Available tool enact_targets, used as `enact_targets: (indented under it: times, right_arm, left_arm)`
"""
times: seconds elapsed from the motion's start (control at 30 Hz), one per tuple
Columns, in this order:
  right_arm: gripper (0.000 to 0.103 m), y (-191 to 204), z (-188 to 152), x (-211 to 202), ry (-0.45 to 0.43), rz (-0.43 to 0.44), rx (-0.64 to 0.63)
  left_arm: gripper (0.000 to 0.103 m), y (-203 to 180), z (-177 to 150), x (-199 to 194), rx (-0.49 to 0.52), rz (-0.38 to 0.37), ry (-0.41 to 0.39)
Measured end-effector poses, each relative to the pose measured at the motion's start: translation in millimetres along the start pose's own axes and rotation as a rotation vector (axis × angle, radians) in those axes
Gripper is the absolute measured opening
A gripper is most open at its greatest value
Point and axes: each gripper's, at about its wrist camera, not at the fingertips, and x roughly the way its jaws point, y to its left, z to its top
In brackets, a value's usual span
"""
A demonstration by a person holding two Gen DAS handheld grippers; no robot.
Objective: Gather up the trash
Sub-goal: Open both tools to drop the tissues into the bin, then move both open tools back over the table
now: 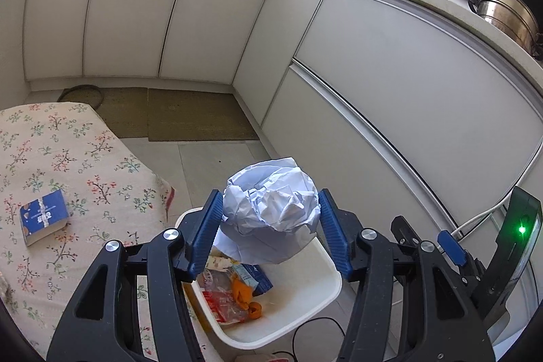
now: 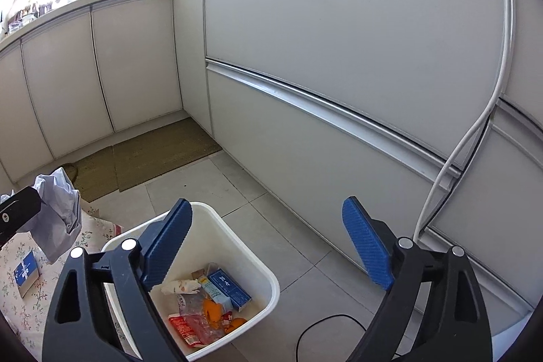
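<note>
Left gripper (image 1: 269,226): jaws clamped on a ball of crumpled paper (image 1: 271,199), one blue pad on each side, paper bulging forward and below the grip. Ball hangs above the white bin (image 1: 325,297), roughly over the bin's near-left part; some of the paper droops toward the opening but doesn't look to touch the rim.

Right gripper (image 2: 268,243): jaws spread wide, nothing between them. It hovers over the same bin (image 2: 268,280), left pad over the bin's rim, right pad out over the floor tiles. In the right wrist view the paper ball (image 2: 57,212) shows far left of its jaws, held by the other gripper.

Bin already holds a blue carton (image 2: 229,289), a red wrapper (image 2: 185,329), orange peel (image 2: 212,309) and a rolled tissue (image 2: 180,286).

Step in hand, my read: drop phase for the paper. Grasp done, carry about done.

Next move: nudge the left gripper a bit further over the middle of the bin, lower slightly, then release. The ball is wide relative to the opening, so centre it first or it may catch the rim and roll onto the floor.

Left of the left jaws, a small blue book (image 1: 42,221) lies on the floral-cloth worktop (image 1: 85,158). Can't tell if it counts as trash.
</note>
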Motion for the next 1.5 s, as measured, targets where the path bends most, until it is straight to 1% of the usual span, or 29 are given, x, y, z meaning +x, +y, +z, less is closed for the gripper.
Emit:
enact_targets:
  times: [0.13, 0.27, 0.37, 0.4, 0.53, 0.67, 0.73, 0.9, 1.0, 1.13, 1.33, 1.5]
  right_arm:
    - [0.088, -6.7, -2.4, 3.8, 0.008, -0.008, 0.0]
    - [0.088, -11.9, -2.8, 7.3, 0.016, -0.013, 0.005]
    - [0.09, -12.4, -3.6, 9.1, 0.018, -0.013, 0.002]
    - [0.091, -11.9, -3.8, 9.1, 0.017, -0.015, 0.0]
    - [0.091, -8.3, -2.7, 6.8, 0.008, -0.014, -0.005]
    - [0.094, -3.6, -3.0, 3.0, -0.003, -0.016, -0.016]
    - [0.094, 0.0, -3.6, 0.9, -0.01, -0.019, -0.026]
    - [0.096, 10.8, -3.0, -6.0, -0.024, -0.005, -0.035]
    - [0.096, 21.3, -2.8, -9.1, -0.019, 0.014, -0.051]
    - [0.096, 45.2, -6.9, -13.6, 0.001, 0.046, -0.1]
    - [0.096, 84.3, -14.7, -25.8, -0.002, 0.097, -0.178]
    - [0.096, 117.6, -19.7, -35.7, 0.009, 0.156, -0.221]
  left_arm:
    - [0.057, -5.6, -3.3, 19.8, 0.002, -0.006, 0.052]
    - [0.06, -6.8, -8.4, 34.3, -0.015, 0.004, 0.097]
    - [0.069, -8.1, -10.5, 37.7, -0.009, 0.02, 0.103]
    - [0.075, -8.4, -11.3, 38.1, -0.003, 0.029, 0.102]
    - [0.085, -10.9, -14.5, 34.8, 0.041, 0.109, 0.076]
    - [0.09, -8.2, -12.4, 24.9, 0.056, 0.171, 0.042]
    - [0.095, -4.8, -10.2, 19.6, 0.065, 0.214, 0.023]
    - [0.096, 7.9, -9.5, 9.0, 0.09, 0.316, 0.023]
    - [0.096, 20.2, -11.4, 0.2, 0.092, 0.349, 0.026]
    - [0.096, 38.6, -10.3, -15.9, 0.061, 0.381, 0.027]
    - [0.096, 67.5, -7.4, -46.6, 0.03, 0.441, 0.005]
    - [0.096, 100.3, -11.6, -67.2, -0.02, 0.5, 0.017]
